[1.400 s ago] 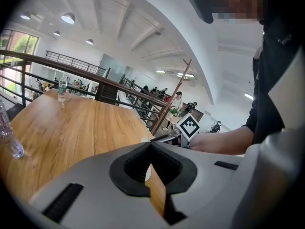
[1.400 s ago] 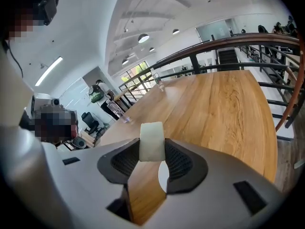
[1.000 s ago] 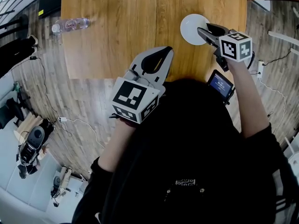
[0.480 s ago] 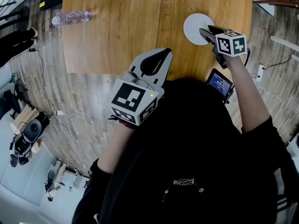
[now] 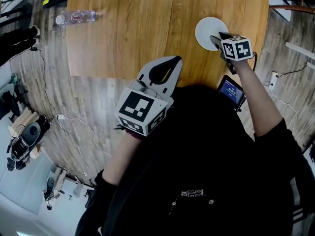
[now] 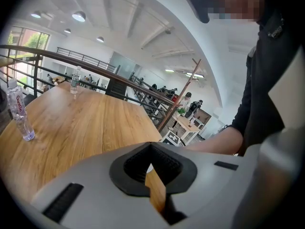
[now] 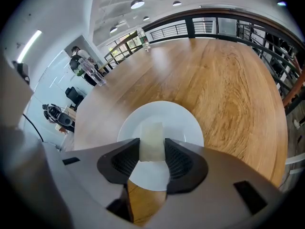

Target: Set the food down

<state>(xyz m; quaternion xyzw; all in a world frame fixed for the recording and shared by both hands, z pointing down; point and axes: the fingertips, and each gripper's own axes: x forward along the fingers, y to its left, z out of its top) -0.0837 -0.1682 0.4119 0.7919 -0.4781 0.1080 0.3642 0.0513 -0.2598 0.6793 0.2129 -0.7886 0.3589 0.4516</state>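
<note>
A pale, translucent block of food point(image 7: 153, 132) is clamped between the fingers of my right gripper point(image 7: 151, 145). It hangs just above a white plate point(image 7: 187, 123) on the wooden table point(image 5: 133, 28). In the head view the right gripper point(image 5: 217, 37) reaches over the near right edge of the plate point(image 5: 205, 28). My left gripper point(image 5: 175, 59) hovers at the table's near edge, well left of the plate, shut with nothing in it. In the left gripper view its tips point(image 6: 151, 145) meet.
A plastic water bottle point(image 5: 76, 17) lies at the table's far left corner; it shows upright point(image 6: 19, 111) in the left gripper view. More bottles point(image 7: 143, 38) stand at the table's far end. A small screen device point(image 5: 231, 90) sits by my right forearm. A railing point(image 7: 214, 25) runs past the table.
My right gripper, still holding the food, has drawn in closer over the plate. The left gripper has stayed where it was.
</note>
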